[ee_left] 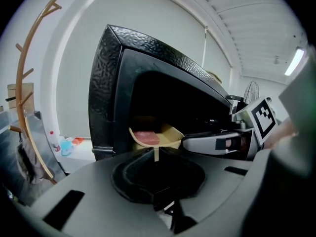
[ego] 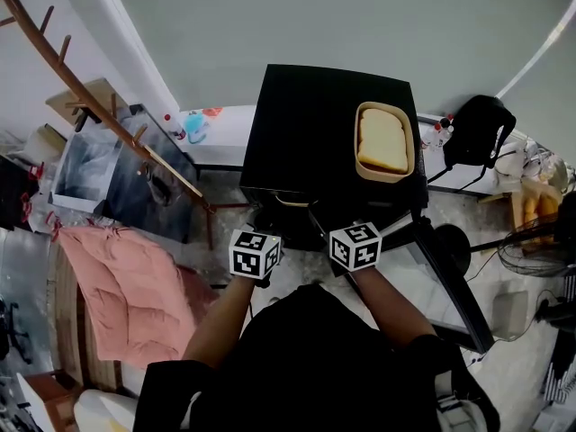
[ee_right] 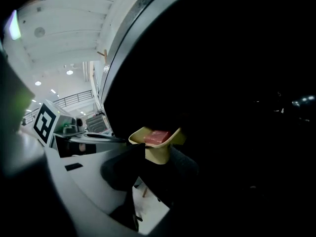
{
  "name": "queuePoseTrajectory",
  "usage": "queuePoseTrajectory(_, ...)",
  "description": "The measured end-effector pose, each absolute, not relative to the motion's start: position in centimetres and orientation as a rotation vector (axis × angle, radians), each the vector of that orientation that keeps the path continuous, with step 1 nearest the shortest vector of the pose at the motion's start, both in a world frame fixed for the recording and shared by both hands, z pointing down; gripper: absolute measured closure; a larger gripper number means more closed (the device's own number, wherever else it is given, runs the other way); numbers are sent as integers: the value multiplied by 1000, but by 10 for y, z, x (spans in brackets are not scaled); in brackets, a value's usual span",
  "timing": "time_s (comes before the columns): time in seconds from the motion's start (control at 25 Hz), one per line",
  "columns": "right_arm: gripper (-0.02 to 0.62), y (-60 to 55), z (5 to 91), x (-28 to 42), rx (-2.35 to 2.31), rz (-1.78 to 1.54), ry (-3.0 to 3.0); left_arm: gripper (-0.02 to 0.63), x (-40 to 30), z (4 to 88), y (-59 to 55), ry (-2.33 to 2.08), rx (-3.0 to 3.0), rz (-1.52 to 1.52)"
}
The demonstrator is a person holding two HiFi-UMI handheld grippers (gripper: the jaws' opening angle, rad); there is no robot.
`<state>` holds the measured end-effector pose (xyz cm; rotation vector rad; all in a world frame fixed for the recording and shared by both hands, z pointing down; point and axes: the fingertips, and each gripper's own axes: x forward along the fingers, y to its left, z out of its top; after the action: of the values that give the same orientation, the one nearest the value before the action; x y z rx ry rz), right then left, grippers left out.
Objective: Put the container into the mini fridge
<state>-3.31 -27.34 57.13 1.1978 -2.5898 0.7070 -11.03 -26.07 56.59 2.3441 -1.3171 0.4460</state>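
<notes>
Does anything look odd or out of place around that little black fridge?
A tan container holding what looks like bread sits on top of the mini fridge rather than inside it, while the door hangs open. Nothing looks spilled or broken.

Head view looks steeply down on the fridge. Both gripper views sit close at its front, sharing the container.

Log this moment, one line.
fridge: open | container: inside | bread tray: atop fridge | left claw: shut, empty | right claw: around container, grip unclear
</notes>
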Motion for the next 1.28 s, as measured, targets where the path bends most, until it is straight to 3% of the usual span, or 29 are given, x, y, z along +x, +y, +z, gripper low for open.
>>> queuePoseTrajectory(0.64, 431, -276, 565, -39, 1238, 743, -2615, 563, -126, 551, -246, -1334, 2379, 392)
queuePoseTrajectory(1.28, 465, -223, 500, -17, 1232, 771, -2729, 563, -134, 489, -215, -1349, 2486, 148)
